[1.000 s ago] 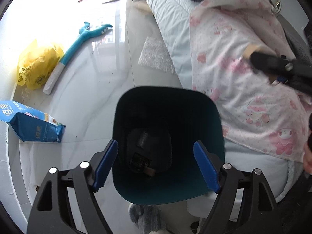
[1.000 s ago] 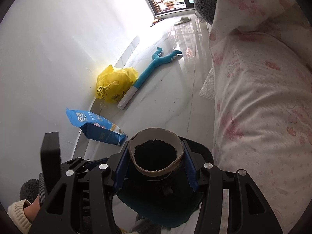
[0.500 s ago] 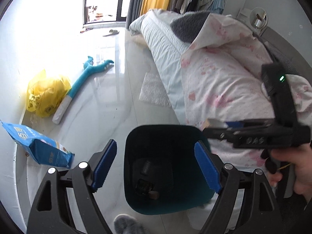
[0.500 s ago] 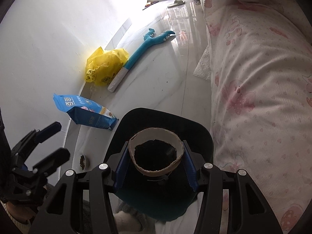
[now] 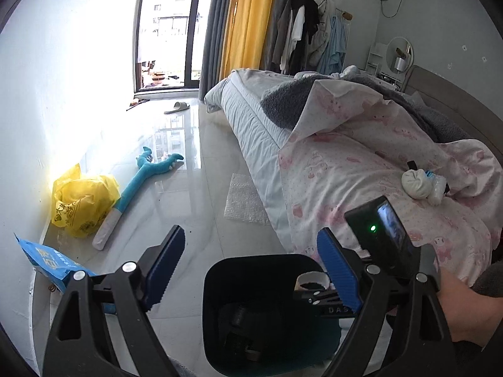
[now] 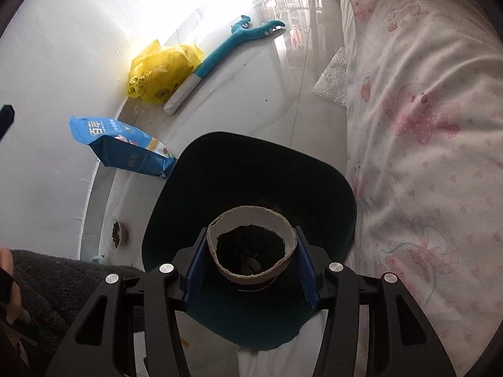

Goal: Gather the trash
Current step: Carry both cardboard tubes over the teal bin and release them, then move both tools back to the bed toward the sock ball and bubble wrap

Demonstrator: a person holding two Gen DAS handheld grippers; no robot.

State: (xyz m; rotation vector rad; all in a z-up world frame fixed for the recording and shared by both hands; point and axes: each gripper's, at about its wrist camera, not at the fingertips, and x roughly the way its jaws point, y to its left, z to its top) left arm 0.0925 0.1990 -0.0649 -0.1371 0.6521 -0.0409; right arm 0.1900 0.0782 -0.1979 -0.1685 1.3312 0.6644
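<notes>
A dark teal bin (image 6: pixel 251 163) stands on the floor beside the bed, with dark items at its bottom. My right gripper (image 6: pixel 251 270) is shut on a brown cardboard tube (image 6: pixel 251 245), whose open end faces the camera. It holds the tube just above the bin's mouth. In the left wrist view the same tube (image 5: pixel 311 279) shows over the bin (image 5: pixel 251 264) at its right rim, with a person's hand behind it. My left gripper (image 5: pixel 250 251) hangs above the bin's near side, its jaws opening, with nothing between the blue pads.
A yellow plastic bag (image 5: pixel 81 201), a blue snack packet (image 5: pixel 47 260) and a teal long-handled toy (image 5: pixel 141 182) lie along the left wall. Bubble wrap (image 5: pixel 245 201) lies by the bed. The pink quilt (image 5: pixel 361 172) carries a white bundle (image 5: pixel 416 180). A small bowl (image 6: pixel 117 234) sits near the bin.
My left gripper has risen and tilted up, so the room and window now show. The right gripper has come down over the bin with the tube still held.
</notes>
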